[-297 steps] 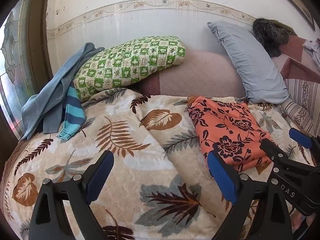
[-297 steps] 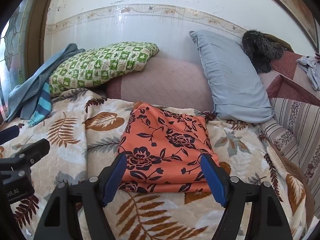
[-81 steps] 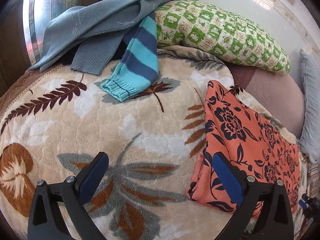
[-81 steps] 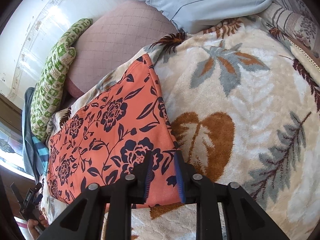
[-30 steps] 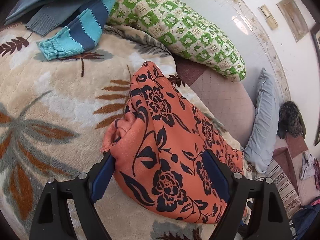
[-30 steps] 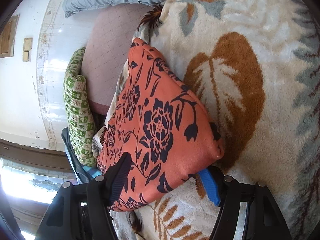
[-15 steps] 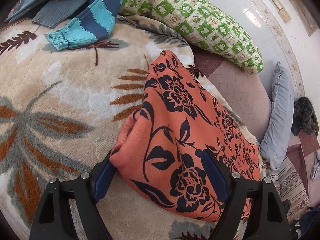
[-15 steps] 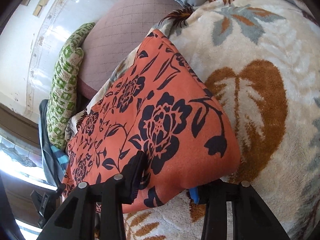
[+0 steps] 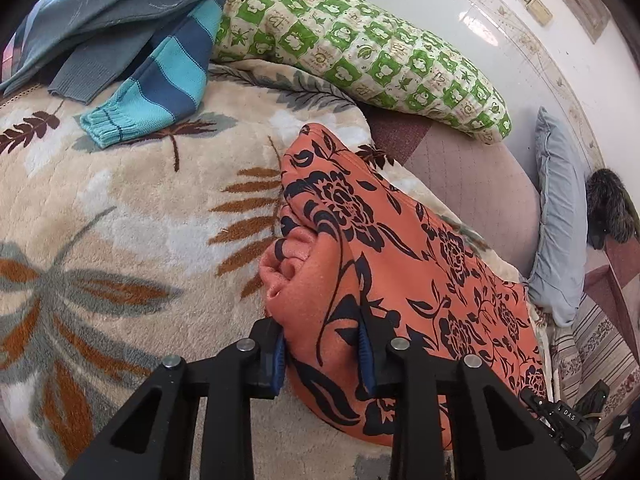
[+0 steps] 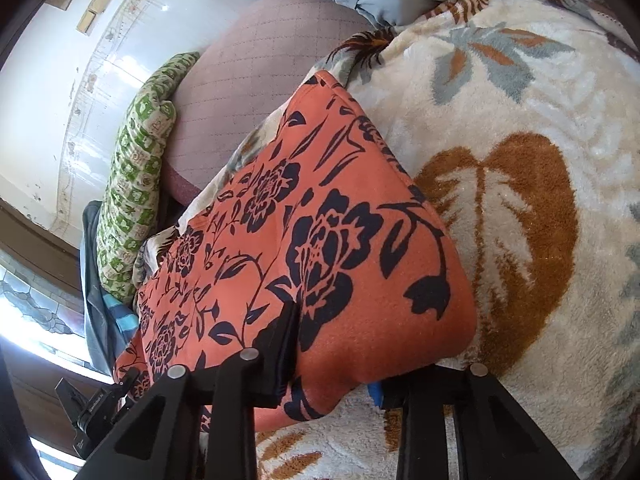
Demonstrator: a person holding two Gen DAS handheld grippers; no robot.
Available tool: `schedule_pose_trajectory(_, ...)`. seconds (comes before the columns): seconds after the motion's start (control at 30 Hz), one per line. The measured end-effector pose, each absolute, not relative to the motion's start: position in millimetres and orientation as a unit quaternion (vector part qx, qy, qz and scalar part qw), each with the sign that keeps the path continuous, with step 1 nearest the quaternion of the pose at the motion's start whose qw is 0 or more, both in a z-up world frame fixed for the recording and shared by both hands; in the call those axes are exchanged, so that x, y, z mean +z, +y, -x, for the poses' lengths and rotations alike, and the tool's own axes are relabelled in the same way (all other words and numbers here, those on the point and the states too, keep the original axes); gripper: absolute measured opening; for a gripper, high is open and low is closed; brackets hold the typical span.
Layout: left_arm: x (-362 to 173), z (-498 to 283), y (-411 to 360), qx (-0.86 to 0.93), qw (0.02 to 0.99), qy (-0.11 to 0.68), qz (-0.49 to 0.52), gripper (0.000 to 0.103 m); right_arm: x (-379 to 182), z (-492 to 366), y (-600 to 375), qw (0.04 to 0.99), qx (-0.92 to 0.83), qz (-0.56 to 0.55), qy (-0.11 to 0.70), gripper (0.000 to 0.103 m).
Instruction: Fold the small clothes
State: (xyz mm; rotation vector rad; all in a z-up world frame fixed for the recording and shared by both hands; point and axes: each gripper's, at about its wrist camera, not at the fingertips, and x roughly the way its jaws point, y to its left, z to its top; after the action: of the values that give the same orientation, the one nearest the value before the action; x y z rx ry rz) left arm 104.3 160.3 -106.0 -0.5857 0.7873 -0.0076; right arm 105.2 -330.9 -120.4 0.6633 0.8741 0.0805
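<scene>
Both hand-held grippers had just clamped down: left hand-held gripper (image 9: 322, 354) and right hand-held gripper (image 10: 334, 354) each pinched a near corner of the orange floral garment (image 9: 400, 264) on the bed (image 9: 120, 220) (already folded compact); another fold seemingly remained, striped sweater (image 9: 160, 84) untouched.

Right hand-held gripper (image 10: 332, 348) just closed on folded orange floral garment (image 10: 320, 248), leaf-patterned blanket (image 10: 540, 160) beneath
</scene>
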Motion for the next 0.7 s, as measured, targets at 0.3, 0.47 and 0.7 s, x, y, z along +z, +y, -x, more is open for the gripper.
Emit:
schedule_pose_trajectory(0.3,-86.2,-93.8,161.8,-0.023,0.889,0.355,0.289,0.021,-91.1,-100.4,-321.8,0.884,0.044,-0.284,0.368,0.022)
schedule_pose_trajectory(0.47,-71.0,-80.8,159.8,-0.031,0.892,0.346,0.290,0.020,-76.7,-89.1,-315.0,0.899,0.038,-0.264,0.347,0.020)
schedule_pose_trajectory(0.7,-55.3,-41.3,157.0,-0.034,0.889,0.342,0.303,0.019,-52.5,-51.4,-309.6,0.912,0.034,-0.243,0.328,0.018)
